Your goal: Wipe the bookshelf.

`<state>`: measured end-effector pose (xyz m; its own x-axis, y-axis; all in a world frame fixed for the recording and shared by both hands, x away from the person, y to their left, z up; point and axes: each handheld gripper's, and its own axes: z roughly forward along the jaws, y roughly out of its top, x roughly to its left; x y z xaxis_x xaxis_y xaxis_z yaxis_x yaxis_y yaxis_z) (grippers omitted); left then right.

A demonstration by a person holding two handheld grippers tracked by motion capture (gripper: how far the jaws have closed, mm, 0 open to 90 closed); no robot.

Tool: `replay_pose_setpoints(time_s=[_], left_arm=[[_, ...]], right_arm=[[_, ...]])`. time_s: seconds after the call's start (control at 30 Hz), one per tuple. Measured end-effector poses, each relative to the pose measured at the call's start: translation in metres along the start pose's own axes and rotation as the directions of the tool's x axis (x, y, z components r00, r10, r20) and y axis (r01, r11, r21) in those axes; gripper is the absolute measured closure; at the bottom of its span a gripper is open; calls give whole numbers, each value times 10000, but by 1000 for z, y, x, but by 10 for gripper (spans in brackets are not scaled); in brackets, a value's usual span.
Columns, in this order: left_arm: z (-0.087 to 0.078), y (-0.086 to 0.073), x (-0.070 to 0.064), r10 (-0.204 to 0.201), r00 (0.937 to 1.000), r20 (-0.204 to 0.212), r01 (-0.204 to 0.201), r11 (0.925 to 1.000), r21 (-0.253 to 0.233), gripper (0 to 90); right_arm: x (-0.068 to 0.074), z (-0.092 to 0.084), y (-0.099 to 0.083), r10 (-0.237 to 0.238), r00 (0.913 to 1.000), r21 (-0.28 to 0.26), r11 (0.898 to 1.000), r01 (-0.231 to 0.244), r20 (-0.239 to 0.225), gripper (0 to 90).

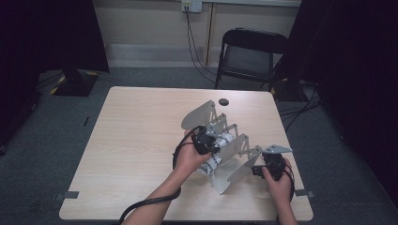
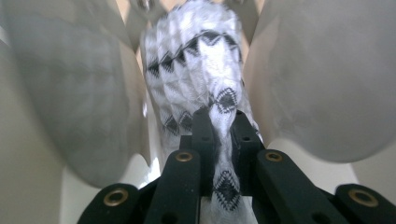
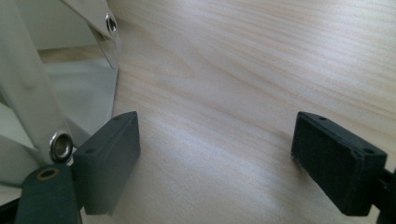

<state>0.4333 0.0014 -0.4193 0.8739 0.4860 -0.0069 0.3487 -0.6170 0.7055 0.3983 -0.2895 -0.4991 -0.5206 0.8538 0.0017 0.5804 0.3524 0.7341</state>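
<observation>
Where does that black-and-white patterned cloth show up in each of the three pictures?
High view: the patterned cloth lies right of centre, between the plates of the grey metal rack, under the left claw.
Left gripper view: it runs up the middle, pinched by the claw.
Right gripper view: not in it.
Shared landmark: the rack, flanking the cloth and at the left edge.

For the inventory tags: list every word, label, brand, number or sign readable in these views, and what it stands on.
None can be read.
The patterned cloth carries only black zigzag and diamond motifs, no letters.
The metal folding rack and the table show no markings.
The wall socket is too small to tell.
</observation>
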Motion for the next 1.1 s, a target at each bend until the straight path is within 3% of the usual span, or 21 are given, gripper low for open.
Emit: replay_pose_setpoints(time_s=[0.27,0.43,0.8,1.1], left_arm=[[-29,20,-6,388,9991,-169,-401,9954,-867,834],[-36,28,-10,582,9982,-149,-594,9933,-996,834],[-5,6,-11,459,9988,196,-455,9988,-204,834],[16,-13,-14,495,9977,466,-516,9976,464,834]], right_arm=[[0,0,0,2,10000,0,10000,-2,4,150],[0,0,0,1,10000,-3,10000,-1,-2,150],[0,0,0,2,10000,0,10000,-2,-3,150],[0,0,0,1,10000,-1,10000,-1,-4,150]])
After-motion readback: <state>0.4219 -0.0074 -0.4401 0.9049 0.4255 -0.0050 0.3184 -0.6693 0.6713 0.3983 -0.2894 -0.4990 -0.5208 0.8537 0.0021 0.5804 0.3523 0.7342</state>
